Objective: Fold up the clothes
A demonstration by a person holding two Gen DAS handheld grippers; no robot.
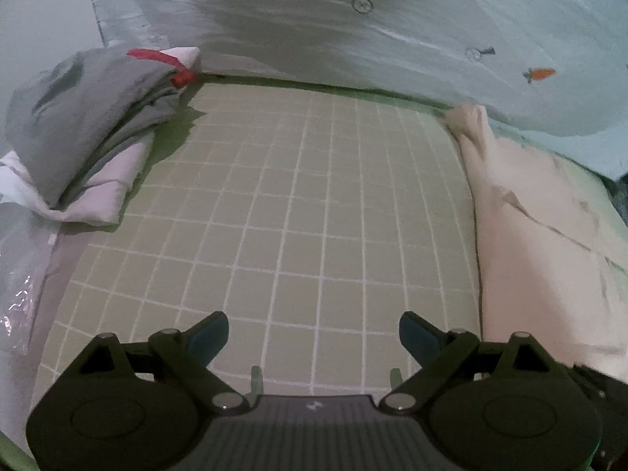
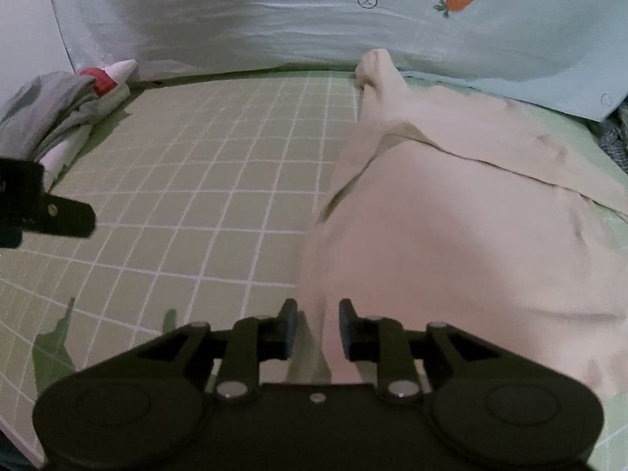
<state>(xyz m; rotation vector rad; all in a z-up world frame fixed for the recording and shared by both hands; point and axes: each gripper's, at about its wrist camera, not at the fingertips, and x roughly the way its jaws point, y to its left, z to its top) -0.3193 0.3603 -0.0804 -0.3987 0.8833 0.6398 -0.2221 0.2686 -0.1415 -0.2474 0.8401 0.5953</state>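
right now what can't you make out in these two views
- Cream garment: right wrist view, near part blurred; right edge cut off by the frame.
- Right gripper: jaws around a fold of it; actual pinch unclear.
- Grey garment: left wrist view, hides most of the white clothes beneath.
- Left gripper: jaws open, nothing between.

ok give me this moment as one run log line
left tongs: open, empty, over green grid mat | right tongs: closing around edge of cream garment | grey garment pile: far left
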